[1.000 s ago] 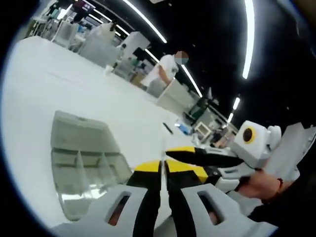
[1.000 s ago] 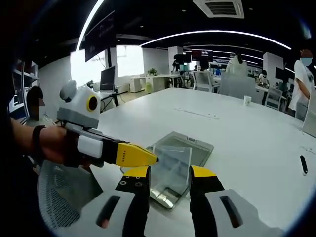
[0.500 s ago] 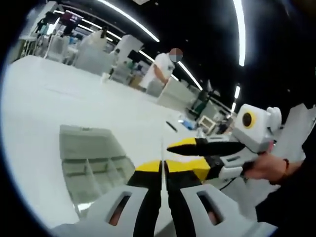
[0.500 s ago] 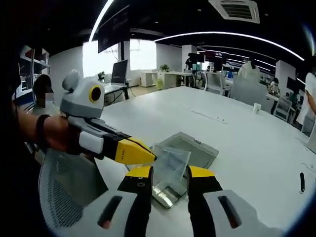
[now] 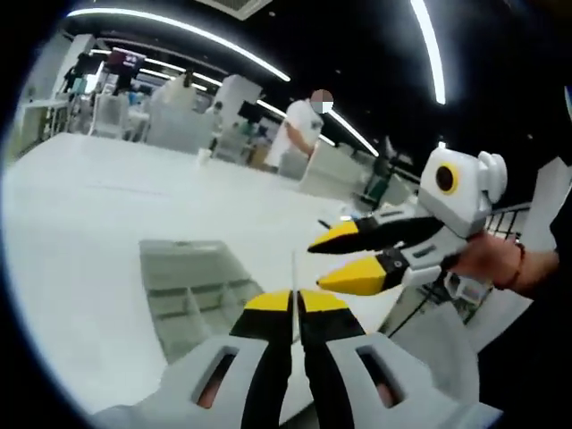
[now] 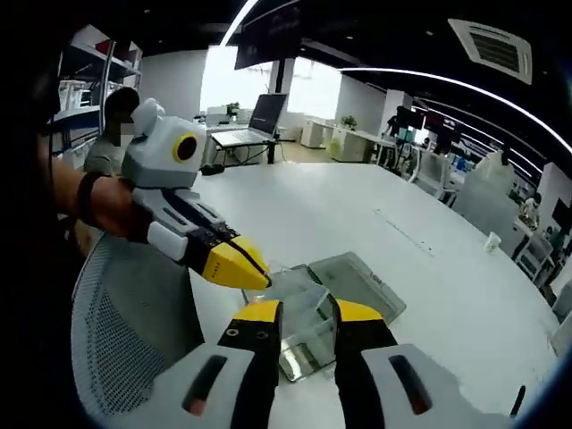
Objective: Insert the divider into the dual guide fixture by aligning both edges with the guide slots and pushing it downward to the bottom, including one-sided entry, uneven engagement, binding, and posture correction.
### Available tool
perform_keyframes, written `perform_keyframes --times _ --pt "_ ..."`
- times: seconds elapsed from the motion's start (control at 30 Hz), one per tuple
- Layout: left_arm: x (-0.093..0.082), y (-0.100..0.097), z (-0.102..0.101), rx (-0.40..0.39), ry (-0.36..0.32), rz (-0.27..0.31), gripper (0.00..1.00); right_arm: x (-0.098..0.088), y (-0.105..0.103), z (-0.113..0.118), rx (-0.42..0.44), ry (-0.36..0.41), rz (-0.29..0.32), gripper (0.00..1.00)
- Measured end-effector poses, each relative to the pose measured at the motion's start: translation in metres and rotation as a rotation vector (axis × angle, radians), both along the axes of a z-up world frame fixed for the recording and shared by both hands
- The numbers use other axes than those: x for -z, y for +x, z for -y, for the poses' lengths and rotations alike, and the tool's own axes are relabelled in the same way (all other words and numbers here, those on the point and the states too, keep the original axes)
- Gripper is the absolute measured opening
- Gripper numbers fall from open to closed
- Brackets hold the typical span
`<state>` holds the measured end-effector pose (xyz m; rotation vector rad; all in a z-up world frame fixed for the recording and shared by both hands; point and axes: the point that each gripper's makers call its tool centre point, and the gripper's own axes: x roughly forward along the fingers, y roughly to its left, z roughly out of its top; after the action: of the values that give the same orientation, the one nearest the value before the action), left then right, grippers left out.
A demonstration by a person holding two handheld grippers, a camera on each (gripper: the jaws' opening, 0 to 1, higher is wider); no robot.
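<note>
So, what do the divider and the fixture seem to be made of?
The divider, pinched by the left hand-held gripper, looks like thin clear plastic: the table shows through it. The fixture also seems clear, glossy plastic, probably moulded, with see-through inner walls.

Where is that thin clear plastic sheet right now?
The clear plastic divider is pinched in the left gripper, held above the transparent compartment box on the white table.

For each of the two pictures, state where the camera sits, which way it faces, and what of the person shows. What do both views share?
Left gripper view: rides the left gripper, shut on the divider; faces the fixture, table and right gripper; a hand shows.
Right gripper view: rides the right gripper, open; faces the fixture and left gripper; a forearm shows.
Shared: fixture, table, divider, each other's gripper.
</note>
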<state>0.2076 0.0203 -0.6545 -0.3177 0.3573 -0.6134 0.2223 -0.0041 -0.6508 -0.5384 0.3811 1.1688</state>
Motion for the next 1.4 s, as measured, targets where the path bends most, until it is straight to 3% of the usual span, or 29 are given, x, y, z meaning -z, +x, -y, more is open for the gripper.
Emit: perform_keyframes --times 0.07,0.17,0.47,0.6,1.07,1.3,1.4 --pt "0.001 -0.002 -0.002 -0.001 0.028 0.006 0.00 0.000 0.000 -0.002 -0.013 -0.008 -0.006 0.18" --pt "0.001 -0.005 -0.003 0.005 0.058 0.018 0.00 -0.002 -0.002 -0.009 -0.110 -0.057 0.064 0.17" --pt "0.000 -0.012 -0.006 0.038 0.111 0.056 0.00 0.006 -0.013 -0.020 -0.266 -0.147 0.110 0.17" --pt "-0.004 -0.022 0.001 0.097 0.121 0.090 0.00 0.002 -0.021 -0.024 -0.354 -0.185 0.155 0.13" --pt "-0.012 -0.028 -0.004 0.167 0.190 0.185 0.00 0.005 -0.032 -0.021 -0.433 -0.243 0.101 0.03" --pt "-0.012 -0.024 -0.009 0.160 0.175 0.201 0.02 0.002 -0.036 -0.019 -0.464 -0.265 0.079 0.00" --pt "-0.014 -0.021 -0.012 0.145 0.170 0.212 0.04 -0.001 -0.039 -0.021 -0.432 -0.245 0.005 0.00"
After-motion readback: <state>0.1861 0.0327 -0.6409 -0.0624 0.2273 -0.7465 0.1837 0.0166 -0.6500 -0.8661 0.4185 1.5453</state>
